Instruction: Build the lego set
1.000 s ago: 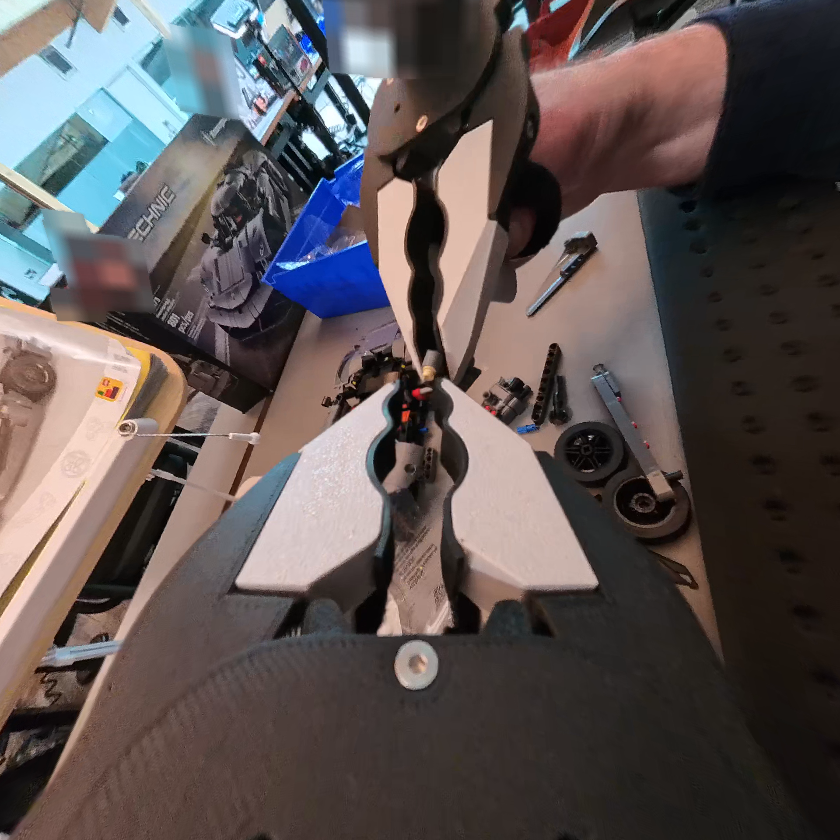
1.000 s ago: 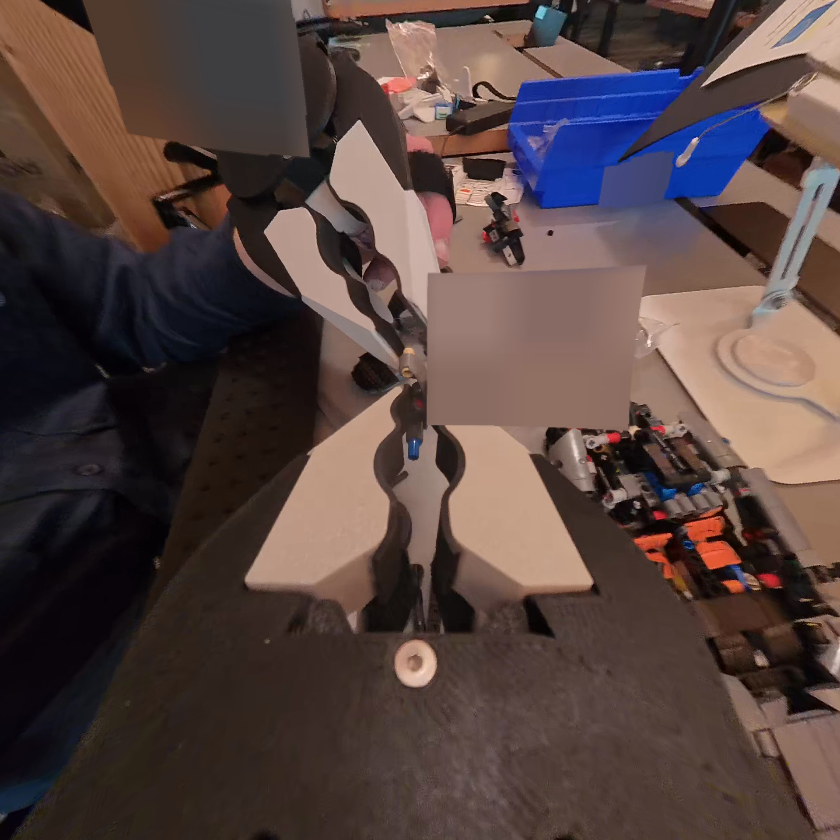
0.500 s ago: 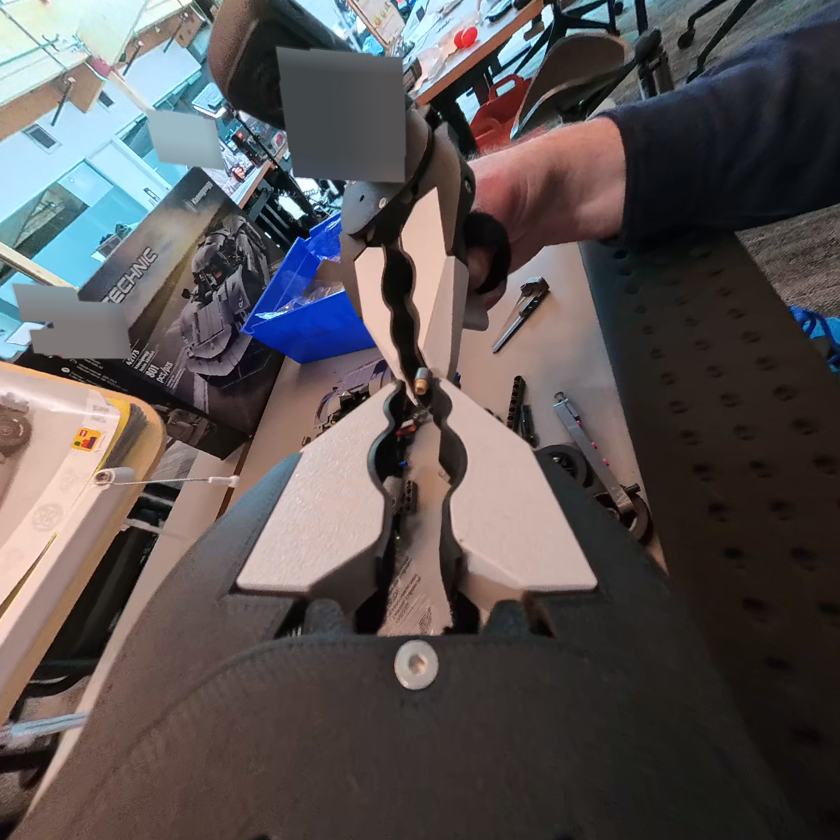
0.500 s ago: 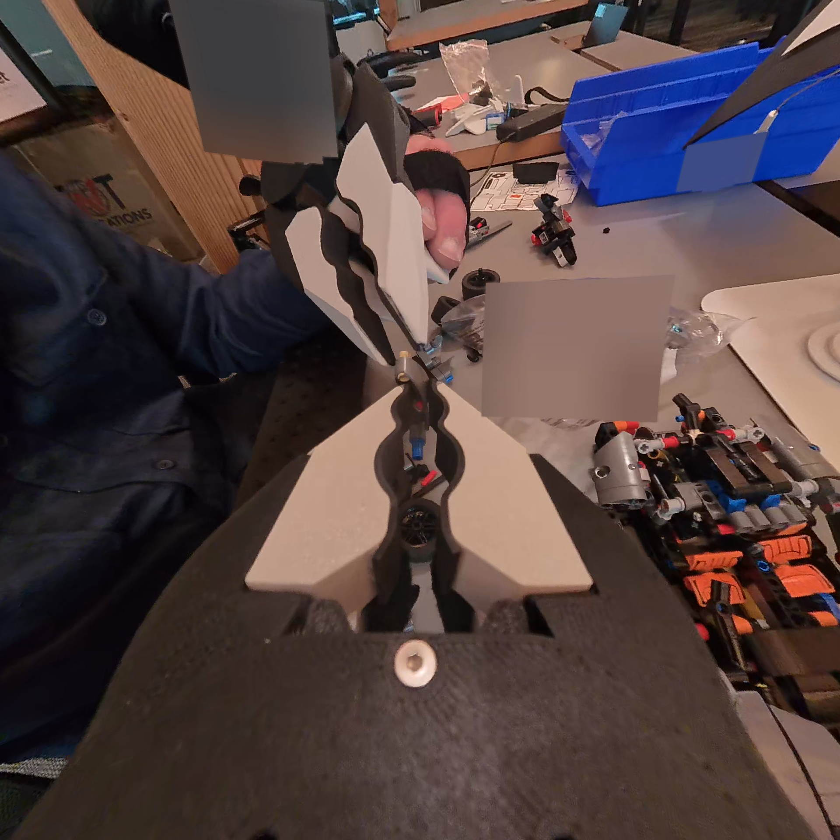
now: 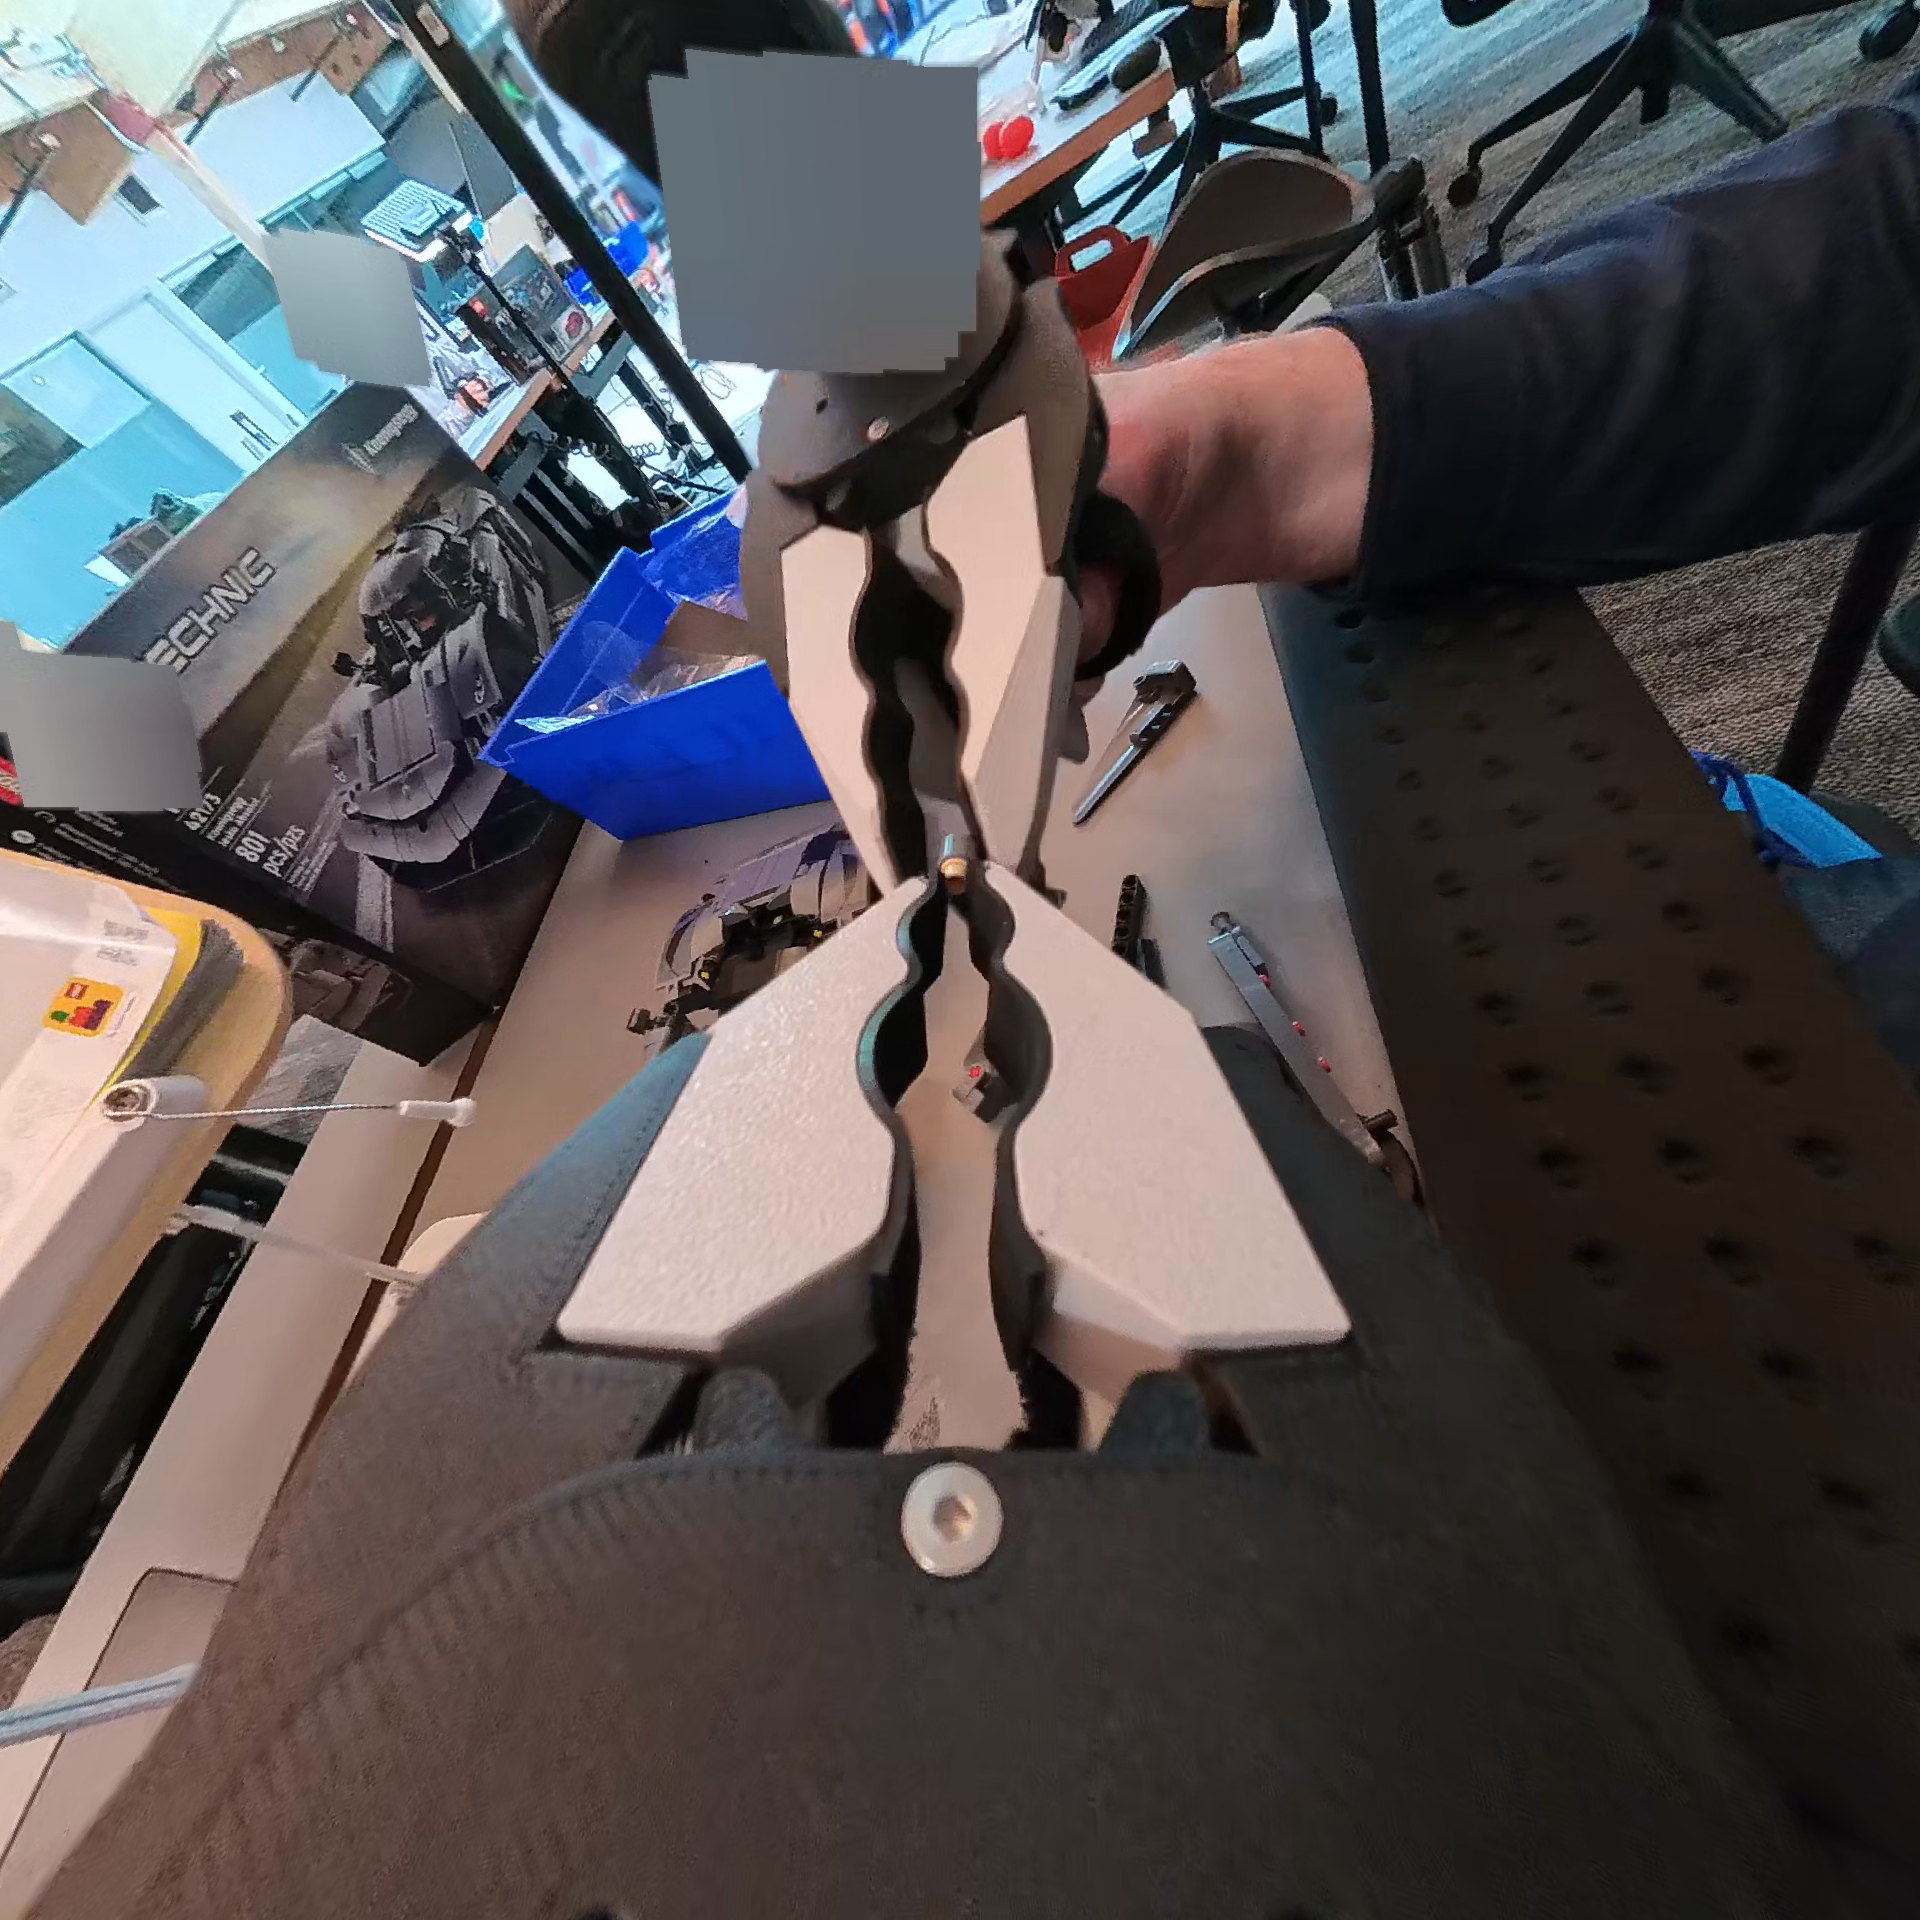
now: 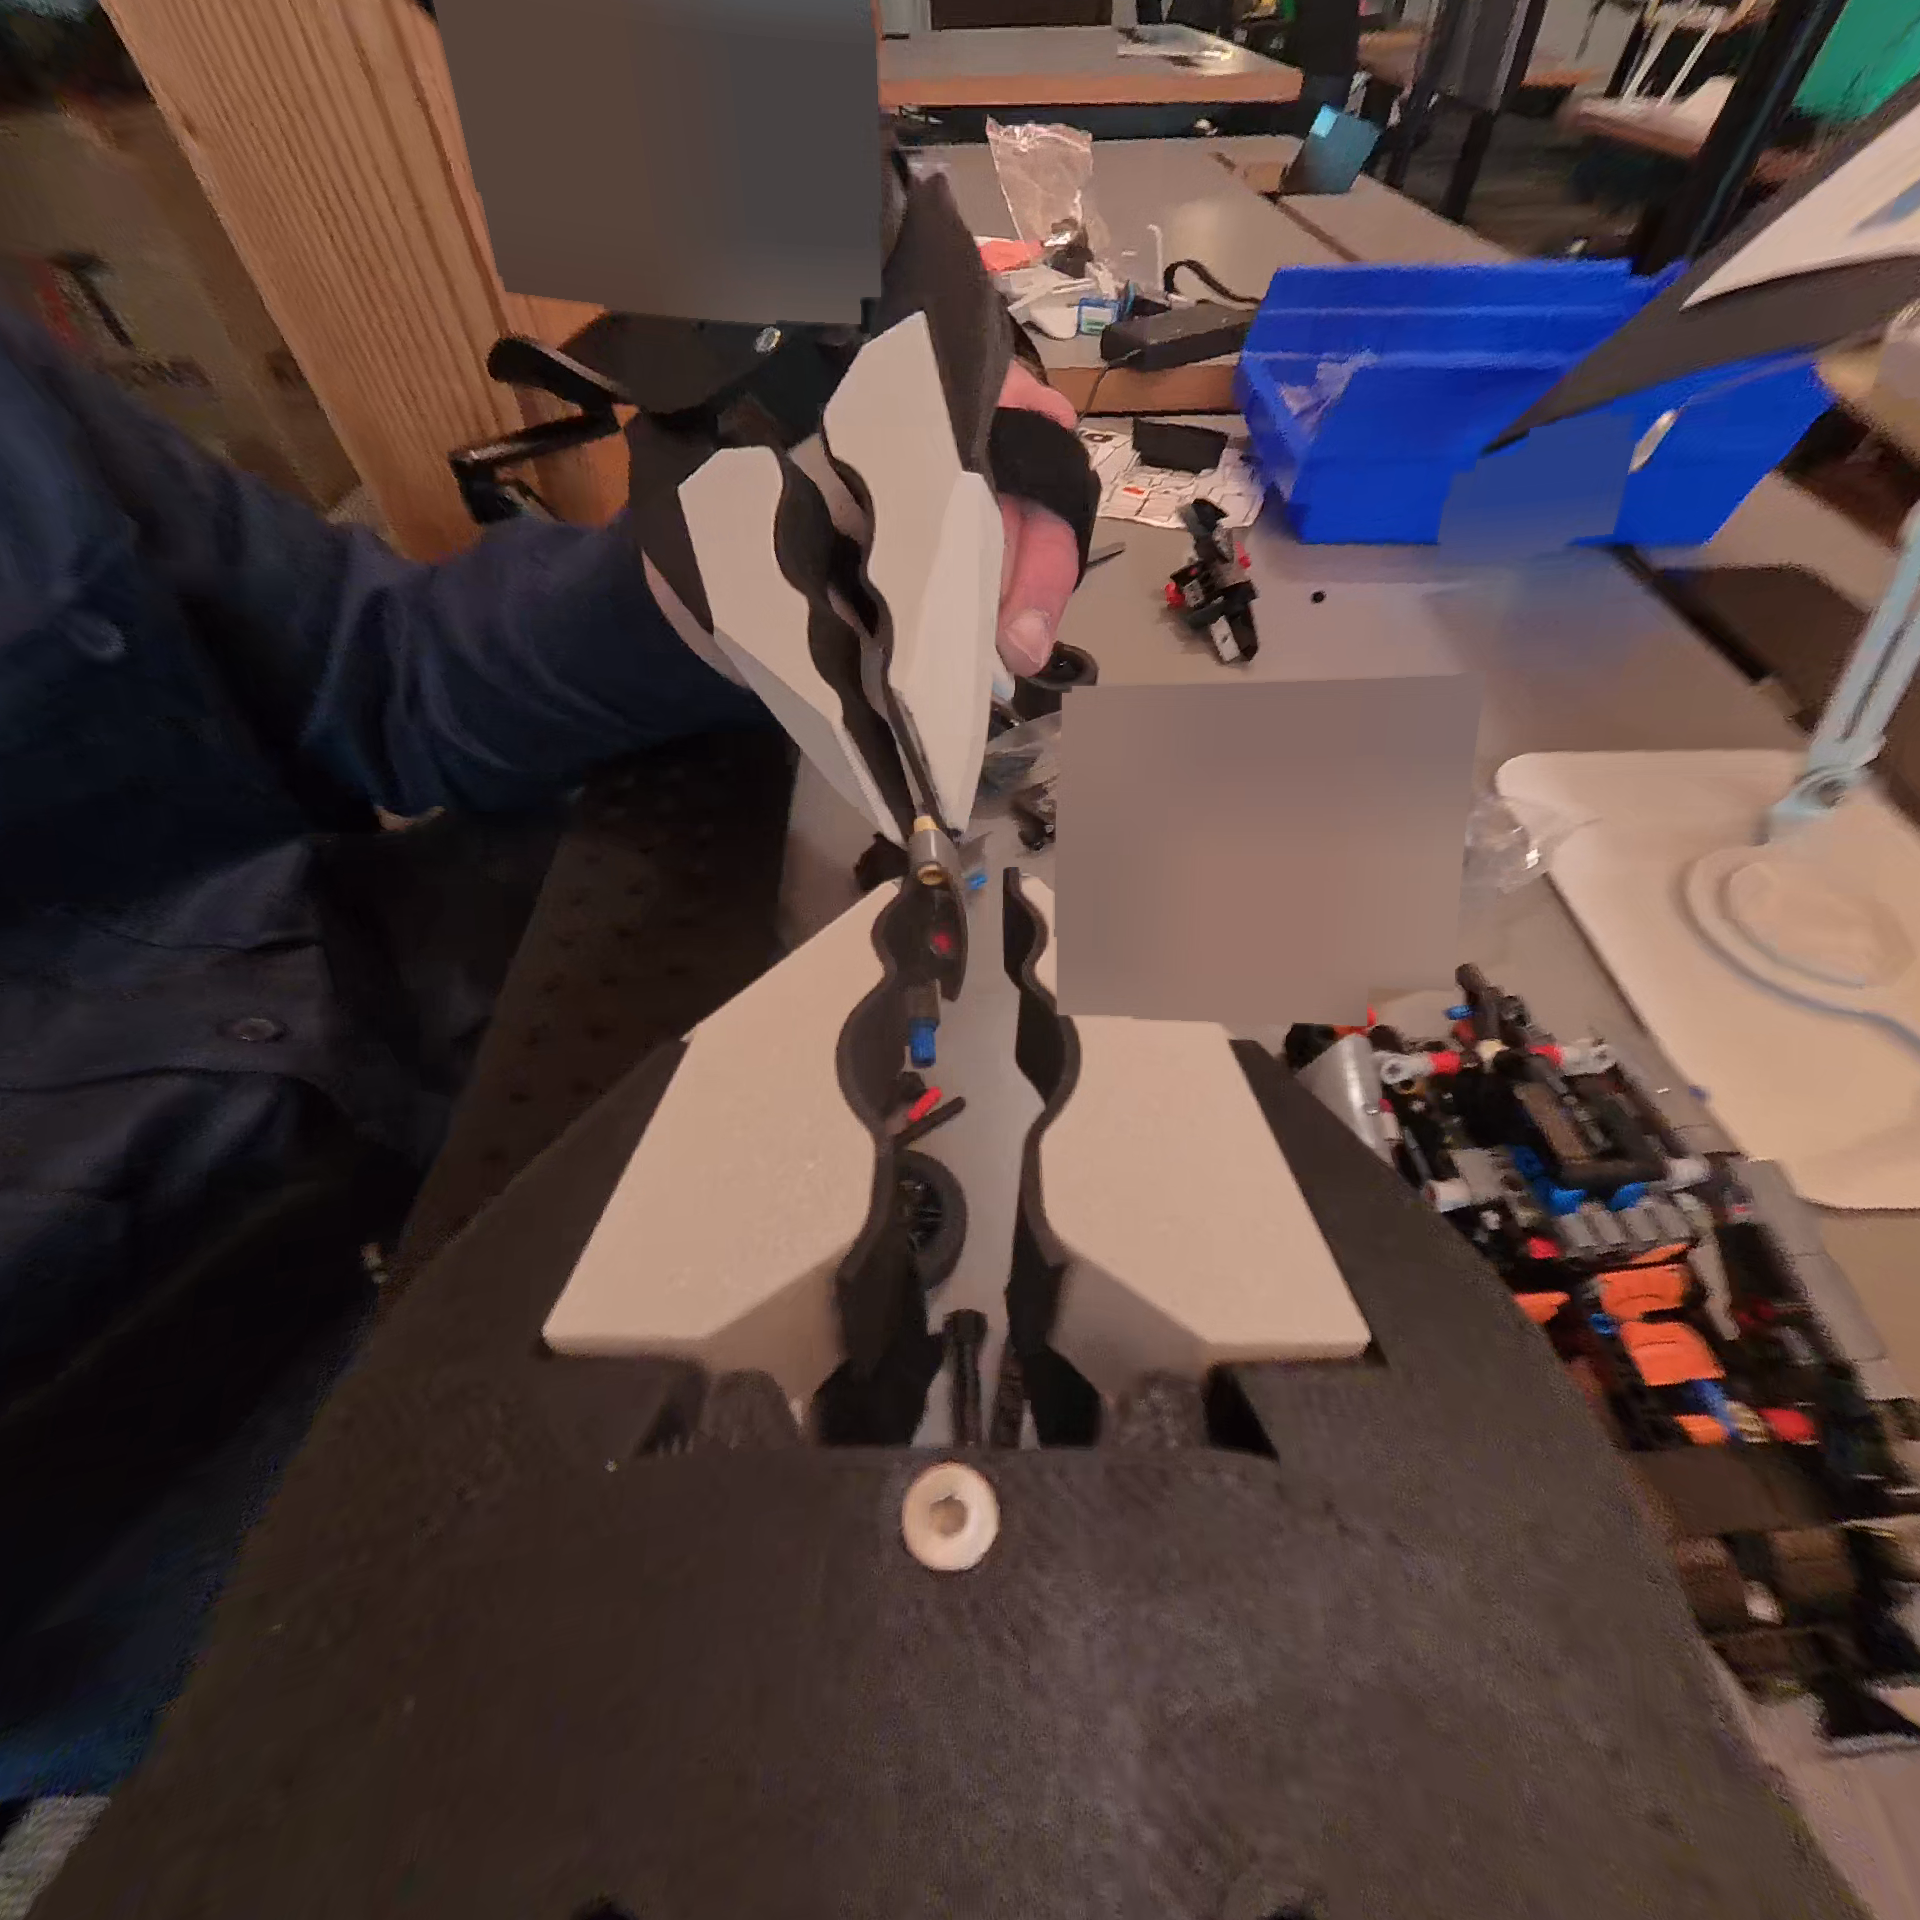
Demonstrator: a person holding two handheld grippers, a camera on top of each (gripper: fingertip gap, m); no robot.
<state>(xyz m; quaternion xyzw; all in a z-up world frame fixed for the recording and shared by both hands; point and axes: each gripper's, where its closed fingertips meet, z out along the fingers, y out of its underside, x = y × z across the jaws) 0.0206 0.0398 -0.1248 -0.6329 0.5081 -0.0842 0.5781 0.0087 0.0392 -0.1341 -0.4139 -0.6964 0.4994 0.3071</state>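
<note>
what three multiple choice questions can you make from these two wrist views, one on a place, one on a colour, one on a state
1. Where does the partly built model lie?
A) on the table, right of the right gripper
B) on a chair
C) on the floor

2. What colour is the storage bin?
A) red
B) blue
C) green

3. How is the left gripper?
A) wide open
B) shut on a tan-tipped pin
C) lying flat and empty

Answers: 1 A, it rests on the grey top beside that gripper's right finger; 2 B, its walls are plainly blue; 3 B, its fingertips pinch the pin in mid-air.
</note>
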